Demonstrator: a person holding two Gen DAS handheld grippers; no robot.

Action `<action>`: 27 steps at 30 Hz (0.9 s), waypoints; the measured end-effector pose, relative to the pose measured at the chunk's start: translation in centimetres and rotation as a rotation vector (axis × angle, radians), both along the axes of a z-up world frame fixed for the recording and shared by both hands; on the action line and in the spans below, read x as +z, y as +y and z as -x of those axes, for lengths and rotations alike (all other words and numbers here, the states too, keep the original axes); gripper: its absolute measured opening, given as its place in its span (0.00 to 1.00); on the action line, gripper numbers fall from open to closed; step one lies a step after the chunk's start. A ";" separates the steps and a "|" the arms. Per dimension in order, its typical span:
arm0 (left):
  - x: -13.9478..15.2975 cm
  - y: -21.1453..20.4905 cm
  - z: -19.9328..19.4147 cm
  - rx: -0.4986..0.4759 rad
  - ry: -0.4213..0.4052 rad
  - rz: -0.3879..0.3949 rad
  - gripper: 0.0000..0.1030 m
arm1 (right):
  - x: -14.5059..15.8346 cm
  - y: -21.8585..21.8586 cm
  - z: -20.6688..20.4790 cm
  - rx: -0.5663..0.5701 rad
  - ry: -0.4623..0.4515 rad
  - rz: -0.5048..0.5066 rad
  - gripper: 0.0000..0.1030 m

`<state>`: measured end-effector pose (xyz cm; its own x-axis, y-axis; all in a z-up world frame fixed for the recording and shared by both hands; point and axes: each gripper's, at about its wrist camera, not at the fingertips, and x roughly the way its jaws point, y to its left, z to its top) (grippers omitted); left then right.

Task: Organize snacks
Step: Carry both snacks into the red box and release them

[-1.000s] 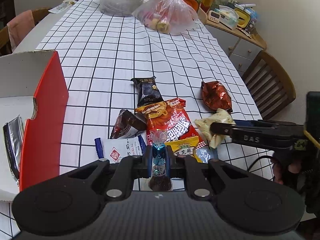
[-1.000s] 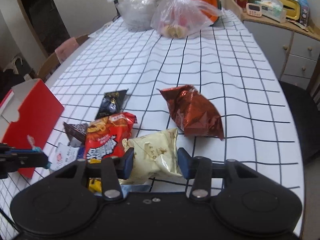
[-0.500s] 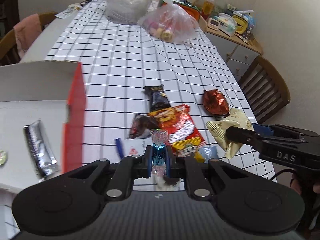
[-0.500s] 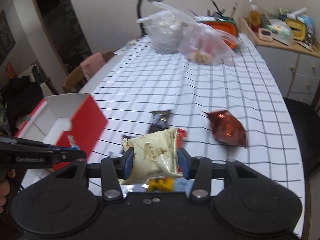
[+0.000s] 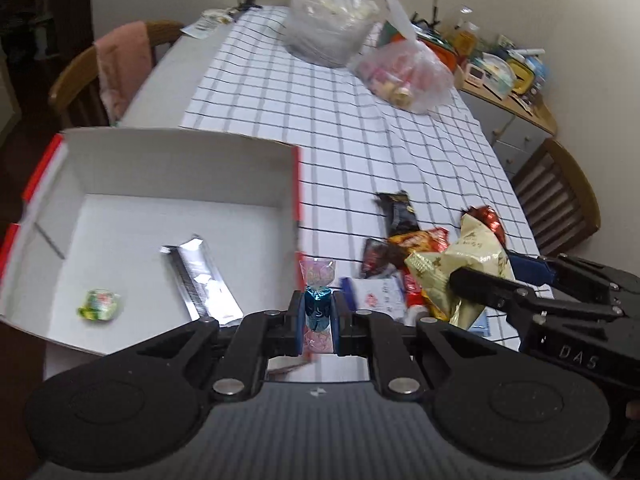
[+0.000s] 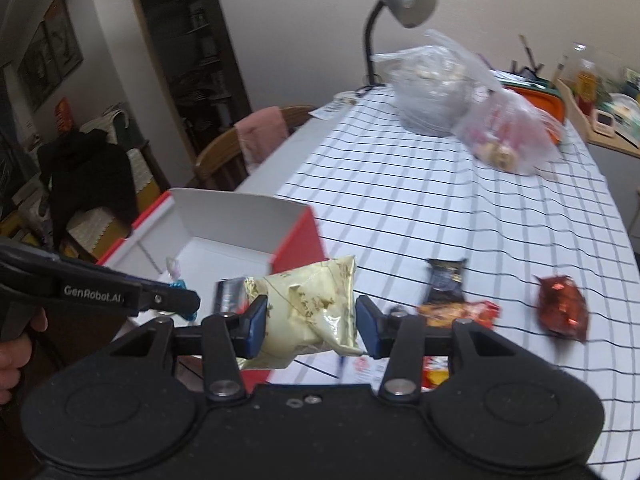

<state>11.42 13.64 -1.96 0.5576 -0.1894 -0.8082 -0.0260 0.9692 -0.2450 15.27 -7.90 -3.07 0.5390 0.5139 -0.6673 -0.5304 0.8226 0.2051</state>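
My left gripper [image 5: 317,320] is shut on a small blue-wrapped candy [image 5: 317,307] with clear twisted ends, held above the right wall of the red-and-white box [image 5: 172,172]. Inside the box lie a silver bar packet [image 5: 200,280] and a green candy [image 5: 99,304]. My right gripper [image 6: 308,324] is shut on a pale yellow snack bag [image 6: 308,312], lifted off the table beside the box [image 6: 240,216]. In the left wrist view that bag [image 5: 460,264] hangs to the right, over the snack pile. In the right wrist view the left gripper [image 6: 176,300] shows at left with its candy.
Loose snacks lie on the checked tablecloth [image 5: 360,140]: a black packet [image 6: 446,280], a red-orange bag [image 6: 460,312], a dark red foil bag [image 6: 562,308], a white sachet [image 5: 374,292]. Two plastic bags [image 5: 328,28] and a lamp [image 6: 400,4] stand at the far end. Chairs [image 5: 556,196] flank the table.
Both grippers have risen and moved left toward the box, each carrying its snack. The box interior now faces the left wrist camera, and the snack pile has slid to the right.
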 end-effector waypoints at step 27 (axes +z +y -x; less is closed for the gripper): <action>-5.4 15.1 -4.4 0.087 0.156 -0.263 0.12 | -7.1 19.1 -2.0 0.114 0.081 0.202 0.44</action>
<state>15.84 28.71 -7.31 0.4278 0.0808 -0.9003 -0.1293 0.9912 0.0275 17.28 11.16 -10.20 0.4258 0.4203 -0.8012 -0.6108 0.7869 0.0881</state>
